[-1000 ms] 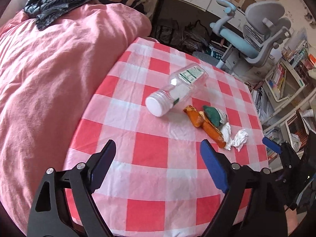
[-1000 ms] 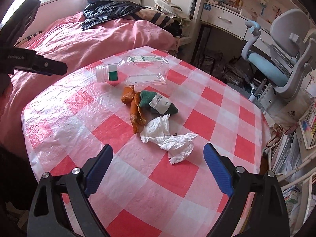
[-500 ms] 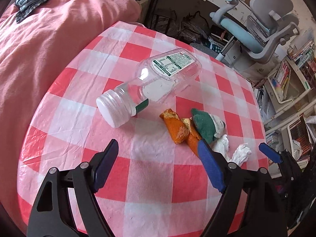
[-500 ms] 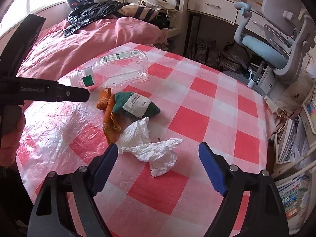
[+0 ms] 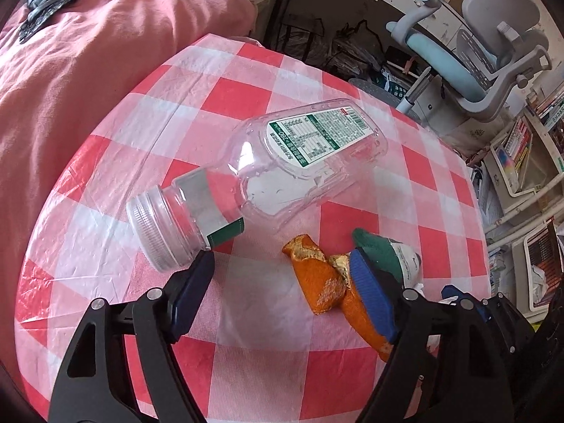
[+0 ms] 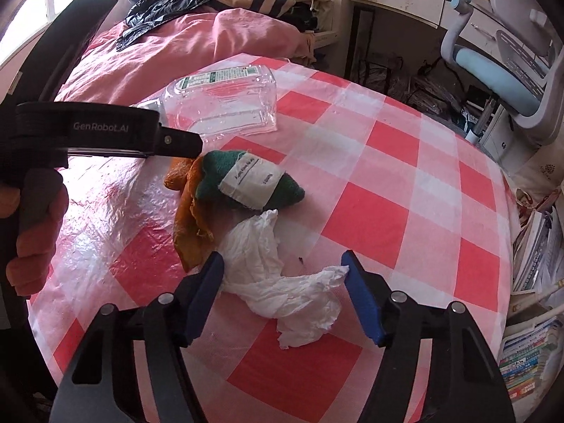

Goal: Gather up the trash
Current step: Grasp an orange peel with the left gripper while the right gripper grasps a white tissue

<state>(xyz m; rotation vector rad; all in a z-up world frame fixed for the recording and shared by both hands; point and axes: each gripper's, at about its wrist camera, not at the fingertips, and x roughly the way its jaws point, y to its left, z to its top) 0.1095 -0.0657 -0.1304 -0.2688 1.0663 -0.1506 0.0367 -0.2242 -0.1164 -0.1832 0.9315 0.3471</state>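
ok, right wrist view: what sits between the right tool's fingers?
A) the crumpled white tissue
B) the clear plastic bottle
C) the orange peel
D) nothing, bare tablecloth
A: the crumpled white tissue lies between the closing fingers of the right tool, while the clear plastic bottle and orange peel lie farther out on the table.

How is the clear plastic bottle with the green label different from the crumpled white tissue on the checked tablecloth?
The clear plastic bottle is rigid and see-through, while the crumpled white tissue is soft and opaque. The bottle lies on its side at the far part of the red and white checked tablecloth; the tissue sits nearer, between the closing fingers of the right gripper. The bottle is plainly larger. Both rest on the cloth, not yet picked up.
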